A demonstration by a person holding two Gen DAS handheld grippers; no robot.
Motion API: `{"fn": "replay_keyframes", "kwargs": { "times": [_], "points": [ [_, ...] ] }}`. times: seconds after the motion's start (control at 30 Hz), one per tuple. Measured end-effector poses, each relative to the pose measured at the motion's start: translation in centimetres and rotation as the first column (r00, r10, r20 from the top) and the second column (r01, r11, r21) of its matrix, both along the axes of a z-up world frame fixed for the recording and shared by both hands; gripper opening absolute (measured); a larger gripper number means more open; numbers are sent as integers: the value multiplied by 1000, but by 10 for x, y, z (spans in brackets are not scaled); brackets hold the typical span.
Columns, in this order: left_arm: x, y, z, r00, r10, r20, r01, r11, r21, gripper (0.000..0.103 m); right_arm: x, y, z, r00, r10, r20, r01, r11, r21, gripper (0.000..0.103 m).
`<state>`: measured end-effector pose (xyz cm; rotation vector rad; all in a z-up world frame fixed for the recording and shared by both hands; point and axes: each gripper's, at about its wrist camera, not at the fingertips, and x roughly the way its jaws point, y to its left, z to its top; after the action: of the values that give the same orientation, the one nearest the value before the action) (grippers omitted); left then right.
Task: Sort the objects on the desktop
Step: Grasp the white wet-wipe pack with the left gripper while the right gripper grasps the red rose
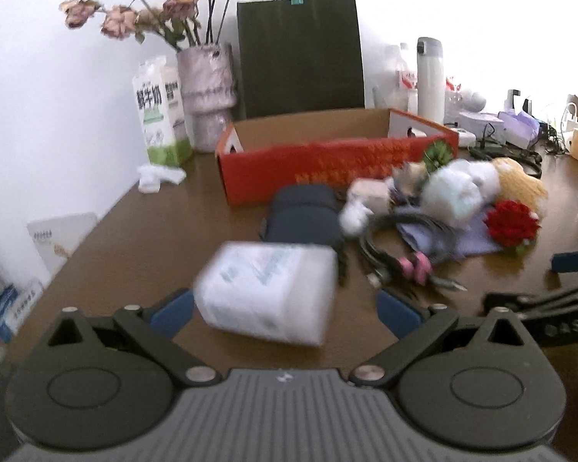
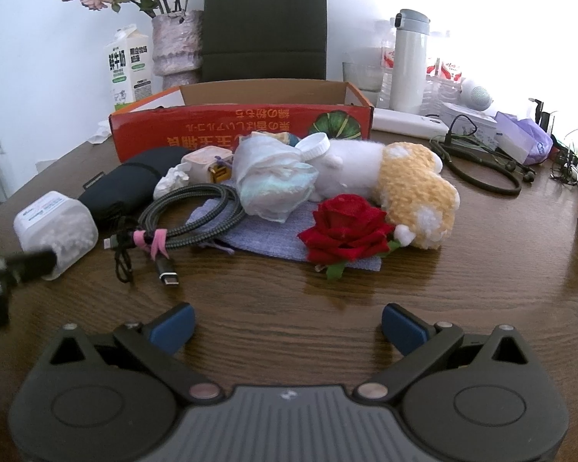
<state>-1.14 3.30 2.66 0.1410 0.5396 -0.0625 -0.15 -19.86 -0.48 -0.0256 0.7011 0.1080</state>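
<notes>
A white cotton-swab box [image 1: 267, 292] lies on the brown table between the fingers of my open left gripper [image 1: 285, 308]; it also shows in the right wrist view [image 2: 56, 231]. The jaws stand wide and I cannot tell whether they touch it. My right gripper [image 2: 287, 327] is open and empty above bare table, short of the pile. The pile holds a red rose [image 2: 346, 229], a yellow-and-white plush toy [image 2: 412, 188], a coiled cable [image 2: 189, 211], a dark pouch [image 2: 129, 188] and crumpled plastic [image 2: 273, 181]. An open red cardboard box [image 2: 239, 123] stands behind.
A milk carton [image 2: 129, 71], a vase of dried roses [image 2: 173, 44] and a dark paper bag [image 2: 264, 21] stand at the back. A white flask [image 2: 408, 61], headphones [image 2: 481, 169] and clutter fill the right. The left gripper's finger shows at left [image 2: 23, 265].
</notes>
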Motion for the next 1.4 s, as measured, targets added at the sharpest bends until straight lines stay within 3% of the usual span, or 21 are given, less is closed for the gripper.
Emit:
{"fn": "replay_keyframes", "kwargs": {
  "times": [0.13, 0.27, 0.33, 0.47, 0.5, 0.57, 0.7, 0.77, 1.0, 1.17, 1.23, 1.3, 1.37, 1.4],
  "points": [
    [30, 19, 0, 998, -30, -51, 26, 997, -76, 103, 3, -3, 2, 1000, 3, 2, -3, 1000, 13, 103],
    [51, 27, -11, 992, -79, -101, 67, 991, -120, 103, -6, -9, 13, 995, 85, 55, -89, 994, 70, 93],
    [57, 27, -17, 988, -96, -124, 78, 987, -139, 103, -6, -13, 18, 995, 74, 74, -79, 994, 69, 92],
    [58, 23, -25, 989, -59, -132, 45, 993, -107, 90, 9, -31, 25, 995, -13, 100, 7, 998, 62, 76],
    [56, 22, -26, 990, -40, -135, 27, 995, -98, 89, 18, -38, 24, 995, -16, 97, 9, 997, 74, 75],
    [49, 21, -25, 991, -12, -130, 1, 996, -86, 87, 34, -46, 20, 996, 12, 92, -20, 996, 89, 62],
    [31, 19, -20, 992, 9, -129, -23, 994, -103, 83, 62, -46, 8, 1000, 25, 15, -25, 999, 33, 59],
    [20, 14, -17, 992, 17, -126, -31, 994, -105, 83, 63, -46, 8, 999, 18, 31, -19, 999, 41, 38],
    [-17, -7, 4, 997, 12, -74, -19, 995, -98, 83, 20, -61, 22, 997, -7, 83, -2, 994, 106, 10],
    [-45, -29, 8, 998, -13, -69, 2, 988, -154, 83, -31, -68, 24, 995, -6, 103, -5, 995, 104, 10],
    [-52, -36, 8, 997, -22, -81, 8, 987, -161, 83, -46, -71, 25, 996, 9, 94, -20, 993, 112, 15],
    [-58, -40, 8, 997, -25, -79, 13, 988, -153, 83, -56, -74, 28, 994, -10, 113, -3, 994, 114, 33],
    [-63, -43, 7, 997, -27, -73, 16, 990, -138, 83, -53, -80, 30, 989, -55, 139, 44, 996, 84, 69],
    [-64, -45, 6, 997, -29, -72, 19, 991, -134, 83, -48, -82, 30, 987, -61, 147, 50, 996, 76, 72]
  ]
}}
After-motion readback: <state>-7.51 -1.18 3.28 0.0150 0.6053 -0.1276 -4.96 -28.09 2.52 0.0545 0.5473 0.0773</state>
